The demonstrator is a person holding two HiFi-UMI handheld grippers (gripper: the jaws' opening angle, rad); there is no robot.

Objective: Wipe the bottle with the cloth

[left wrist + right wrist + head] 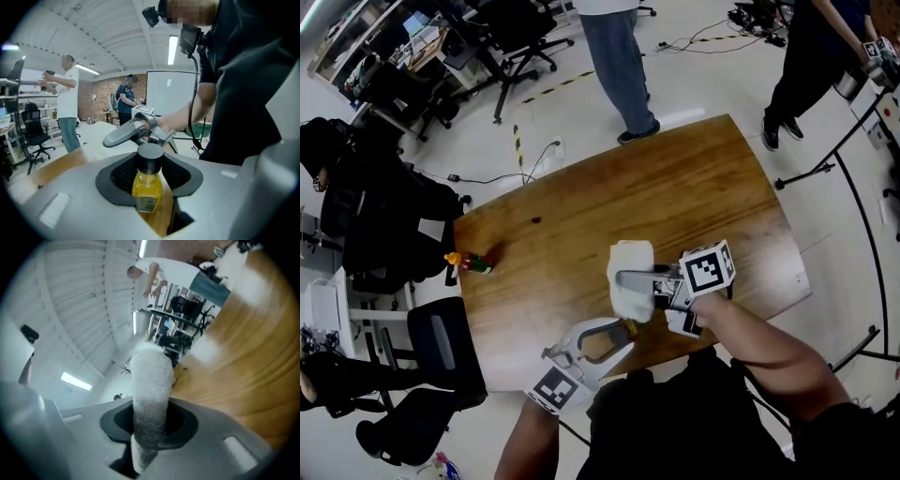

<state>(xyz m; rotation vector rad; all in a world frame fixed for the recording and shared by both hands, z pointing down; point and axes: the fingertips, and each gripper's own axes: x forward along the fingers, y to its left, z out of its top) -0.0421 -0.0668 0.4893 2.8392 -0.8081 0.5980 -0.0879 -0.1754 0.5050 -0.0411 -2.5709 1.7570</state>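
With your left gripper (622,336) clamped on the bottle (147,185), rub the cloth (150,394), pinched in your right gripper (624,279), firmly around its sides.

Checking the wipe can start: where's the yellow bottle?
Head view, low centre: the yellow bottle is clamped in the left gripper at the table's near edge, just below the right gripper's white cloth.

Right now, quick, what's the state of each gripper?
Left gripper: closed on the yellow bottle.
Right gripper: closed on the white cloth.
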